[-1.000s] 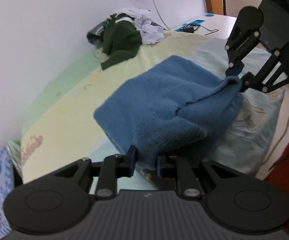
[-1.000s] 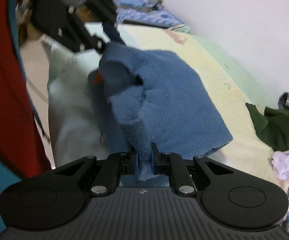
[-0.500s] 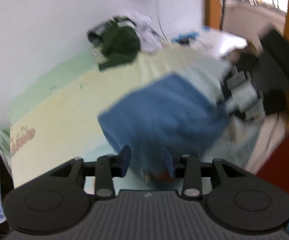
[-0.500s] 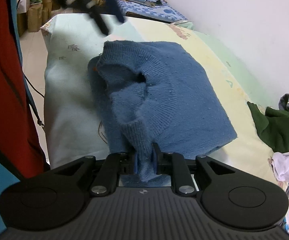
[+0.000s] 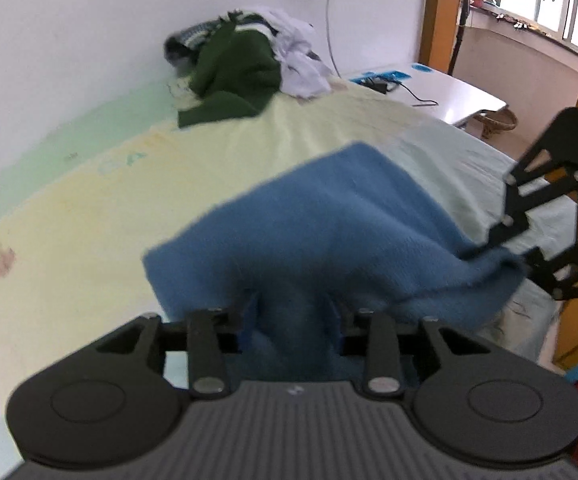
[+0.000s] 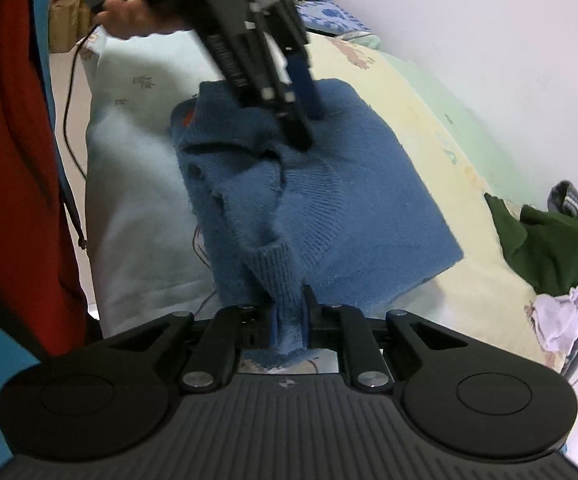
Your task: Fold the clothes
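Note:
A blue knit sweater (image 5: 329, 220) lies partly folded on the bed sheet (image 5: 89, 220). My left gripper (image 5: 293, 316) points down into its near part. Its jaws are closing, and a raised fold of the knit fills the gap between the fingers. In the right wrist view the left gripper (image 6: 307, 120) stands on the middle of the sweater (image 6: 369, 184), with a hand (image 6: 137, 16) holding it. My right gripper (image 6: 289, 316) is closing tight on the sweater's ribbed edge; from the left wrist view this gripper (image 5: 505, 254) pinches the sweater's right corner.
A dark green garment (image 5: 233, 76) and a white one (image 5: 301, 64) are piled against the wall at the far end of the bed. Beyond stands a white table (image 5: 449, 96). A person in red (image 6: 9, 140) stands at the bed's edge, with a black cable (image 6: 69, 120) hanging there.
My left gripper let go of the sweater's far corner, swung away, and came back down onto the middle of the sweater. My right gripper kept its hold and place.

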A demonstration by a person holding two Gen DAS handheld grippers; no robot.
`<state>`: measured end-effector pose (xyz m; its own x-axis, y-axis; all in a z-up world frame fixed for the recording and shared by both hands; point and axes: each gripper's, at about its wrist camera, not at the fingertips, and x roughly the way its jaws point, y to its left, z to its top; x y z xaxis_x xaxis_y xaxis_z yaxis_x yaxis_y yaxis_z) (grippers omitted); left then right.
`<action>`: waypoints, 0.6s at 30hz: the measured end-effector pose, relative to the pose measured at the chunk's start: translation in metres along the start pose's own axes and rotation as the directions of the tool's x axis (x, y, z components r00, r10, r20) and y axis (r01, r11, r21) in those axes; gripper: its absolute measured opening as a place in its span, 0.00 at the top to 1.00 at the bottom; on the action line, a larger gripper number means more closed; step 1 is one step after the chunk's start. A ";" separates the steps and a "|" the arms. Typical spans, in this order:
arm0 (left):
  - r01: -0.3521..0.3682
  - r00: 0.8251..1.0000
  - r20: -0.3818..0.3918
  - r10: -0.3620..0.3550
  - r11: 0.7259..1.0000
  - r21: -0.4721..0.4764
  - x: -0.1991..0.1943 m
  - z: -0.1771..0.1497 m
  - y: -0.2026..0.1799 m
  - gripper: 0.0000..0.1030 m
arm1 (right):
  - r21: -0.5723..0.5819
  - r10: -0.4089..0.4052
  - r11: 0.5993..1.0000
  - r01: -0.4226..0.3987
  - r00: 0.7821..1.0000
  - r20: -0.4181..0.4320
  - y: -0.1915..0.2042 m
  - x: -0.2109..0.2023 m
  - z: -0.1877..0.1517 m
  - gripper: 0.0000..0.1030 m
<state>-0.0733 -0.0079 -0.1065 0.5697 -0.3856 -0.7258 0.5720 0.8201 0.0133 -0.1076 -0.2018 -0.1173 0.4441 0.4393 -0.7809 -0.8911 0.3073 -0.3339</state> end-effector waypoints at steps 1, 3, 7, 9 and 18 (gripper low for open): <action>0.000 1.000 0.000 0.000 1.000 -0.001 -0.001 -0.001 -0.001 0.66 | 0.004 0.005 1.000 -0.005 1.000 0.000 -0.001 -0.001 0.000 0.84; 0.006 1.000 0.003 -0.006 1.000 -0.009 -0.002 -0.001 0.000 0.65 | 0.013 0.015 1.000 -0.015 1.000 0.000 -0.003 -0.002 0.000 0.80; 0.011 1.000 0.015 -0.011 1.000 -0.023 -0.005 -0.005 0.002 0.63 | 0.186 0.086 0.978 -0.092 0.995 0.040 -0.041 -0.031 0.003 0.81; 0.003 1.000 0.020 -0.002 1.000 -0.026 -0.005 -0.006 0.000 0.61 | 0.297 0.049 0.952 -0.076 0.994 0.097 -0.064 -0.045 0.007 0.79; -0.041 0.998 0.038 0.041 0.999 0.001 -0.006 -0.009 -0.011 0.57 | 0.697 -0.247 0.715 -0.050 0.915 0.319 -0.088 -0.024 0.040 0.62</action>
<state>-0.0882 -0.0104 -0.1091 0.6147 -0.3675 -0.6979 0.5490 0.8347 0.0440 -0.0359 -0.2053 -0.0479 0.6560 0.5953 -0.4640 -0.5943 0.7864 0.1687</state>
